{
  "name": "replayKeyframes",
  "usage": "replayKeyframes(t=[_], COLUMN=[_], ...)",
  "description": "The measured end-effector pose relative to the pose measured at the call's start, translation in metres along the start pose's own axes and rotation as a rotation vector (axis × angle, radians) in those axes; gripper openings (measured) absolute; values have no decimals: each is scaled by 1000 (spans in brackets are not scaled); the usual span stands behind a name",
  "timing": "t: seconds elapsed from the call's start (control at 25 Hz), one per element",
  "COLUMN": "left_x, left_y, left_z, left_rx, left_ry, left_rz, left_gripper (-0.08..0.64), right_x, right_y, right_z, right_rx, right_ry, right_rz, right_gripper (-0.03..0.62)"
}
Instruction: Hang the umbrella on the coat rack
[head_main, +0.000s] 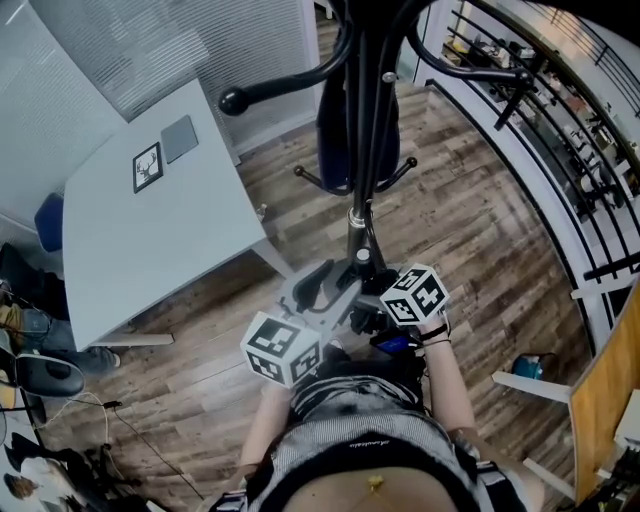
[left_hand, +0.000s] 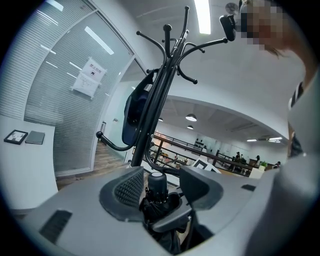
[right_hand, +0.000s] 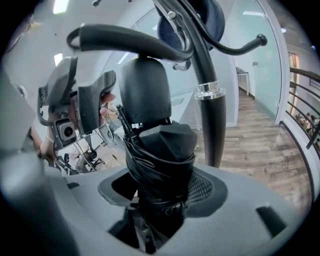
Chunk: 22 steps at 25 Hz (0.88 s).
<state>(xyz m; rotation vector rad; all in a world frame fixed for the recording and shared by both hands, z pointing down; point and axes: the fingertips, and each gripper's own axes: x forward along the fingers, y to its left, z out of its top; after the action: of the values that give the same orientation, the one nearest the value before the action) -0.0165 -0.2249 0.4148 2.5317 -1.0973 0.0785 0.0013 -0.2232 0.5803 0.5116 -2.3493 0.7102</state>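
The folded black umbrella (head_main: 368, 320) (right_hand: 157, 155) is in front of my body, close to the black coat rack (head_main: 365, 150) (left_hand: 160, 90) (right_hand: 207, 100). My right gripper (head_main: 375, 318) (right_hand: 160, 187) is shut on the umbrella's bundled canopy, which fills the space between its pads. My left gripper (head_main: 335, 287) (left_hand: 162, 184) is open. The umbrella's handle end (left_hand: 158, 183) sits between its pads with a gap on each side. In the right gripper view a rack hook (right_hand: 130, 40) curves just above the handle (right_hand: 145, 90). A dark blue bag (head_main: 335, 130) (left_hand: 134, 115) hangs on the rack.
A white table (head_main: 150, 230) to the left carries a framed picture (head_main: 147, 167) and a grey pad (head_main: 180, 138). A black railing (head_main: 560, 150) runs along the right. The floor is wood planks, and cables lie at the lower left (head_main: 90, 420).
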Motion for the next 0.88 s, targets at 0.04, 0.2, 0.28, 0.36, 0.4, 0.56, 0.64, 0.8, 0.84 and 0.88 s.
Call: replayKeyframes(t=[0.04, 0.2, 0.28, 0.36, 0.4, 0.56, 0.64, 0.8, 0.84, 0.88], left_x=[1, 4, 4, 5, 5, 6, 6, 4, 3, 3], left_y=[-2, -3, -2, 0, 1, 3, 2, 0, 0, 0], left_z=[-1, -2, -3, -3, -4, -5, -5, -9, -9, -10], left_rx=[2, 3, -1, -8, -12, -13, -15, -14, -13, -13], left_ry=[2, 8, 9, 7, 8, 11, 11, 23, 25, 27], left_rz=[1, -5, -4, 0, 2, 4, -1, -13, -14, -15], left_gripper=[213, 213, 213, 213, 213, 213, 213, 213, 213, 213], right_x=[0, 1, 0, -2, -3, -5, -6, -4, -3, -2], right_y=[0, -2, 0, 3, 4, 14, 19, 26, 27, 28], right_z=[-1, -2, -2, -2, -3, -5, -6, -10, -11, -13], right_rx=[6, 20, 18, 13, 11, 10, 8, 14, 19, 23], right_ry=[-1, -4, -4, -4, -3, -6, -8, -10, -11, -12], right_rz=[-1, 6, 10, 8, 7, 19, 26, 36, 37, 39], right_gripper=[265, 265, 265, 265, 265, 265, 265, 265, 265, 265])
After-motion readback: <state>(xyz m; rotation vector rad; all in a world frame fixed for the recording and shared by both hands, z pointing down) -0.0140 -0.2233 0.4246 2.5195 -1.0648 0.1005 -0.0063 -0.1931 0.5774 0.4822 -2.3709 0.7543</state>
